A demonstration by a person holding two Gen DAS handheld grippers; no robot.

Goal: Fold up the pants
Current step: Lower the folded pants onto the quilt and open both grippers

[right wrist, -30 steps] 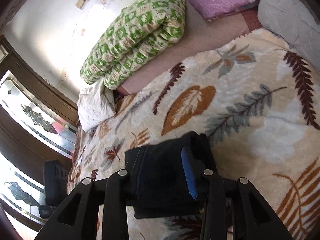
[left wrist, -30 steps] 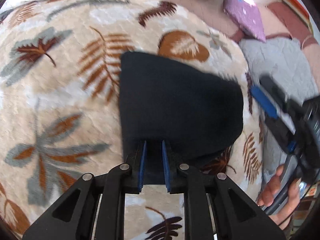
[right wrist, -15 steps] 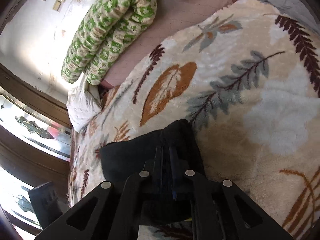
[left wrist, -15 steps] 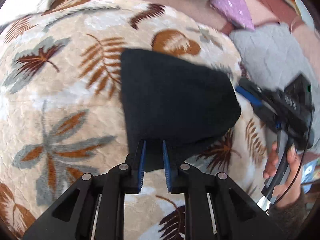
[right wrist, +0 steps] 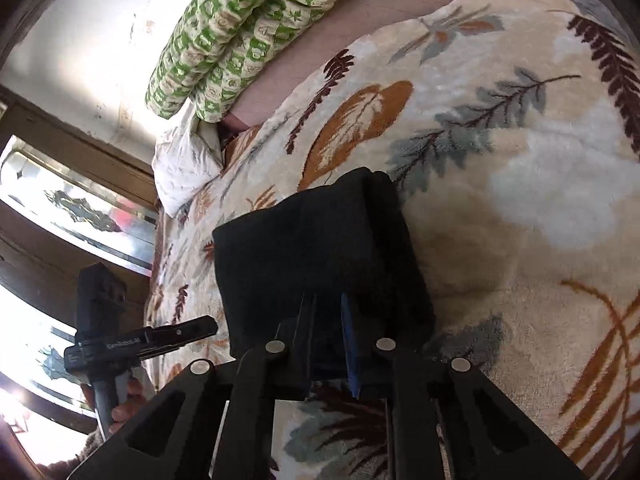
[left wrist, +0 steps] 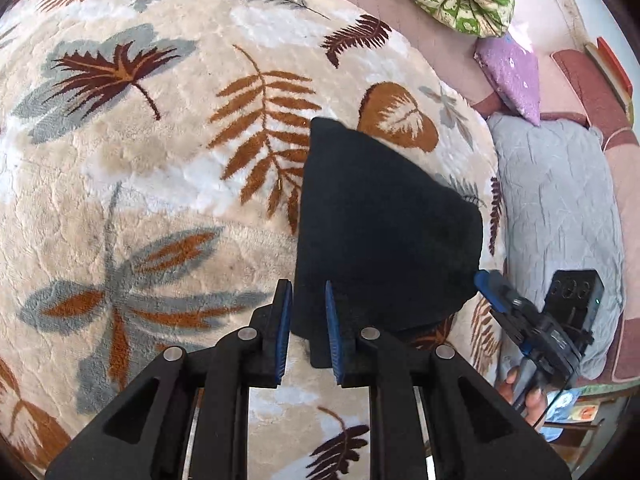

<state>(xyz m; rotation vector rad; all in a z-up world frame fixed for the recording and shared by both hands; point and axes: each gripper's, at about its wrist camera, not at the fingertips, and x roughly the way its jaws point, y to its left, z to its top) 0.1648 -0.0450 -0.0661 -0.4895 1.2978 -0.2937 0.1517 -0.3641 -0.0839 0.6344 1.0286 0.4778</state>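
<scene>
Shifted right on the leaf-patterned plush blanket point(left wrist: 152, 184) — folded black fabric pants point(left wrist: 380, 232), lying flat. Right gripper point(right wrist: 328, 344) just closed, pinching their edge; left gripper point(left wrist: 306, 332) narrow, nipping the near corner.

Both grippers' fingers point(left wrist: 329, 332) nearly closed

Sunlit white wall point(right wrist: 100, 52) and dark-framed window point(right wrist: 80, 208) behind the bed.

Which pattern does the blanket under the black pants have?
The blanket is cream with brown, rust and grey leaves, clearest in the left wrist view.
</scene>
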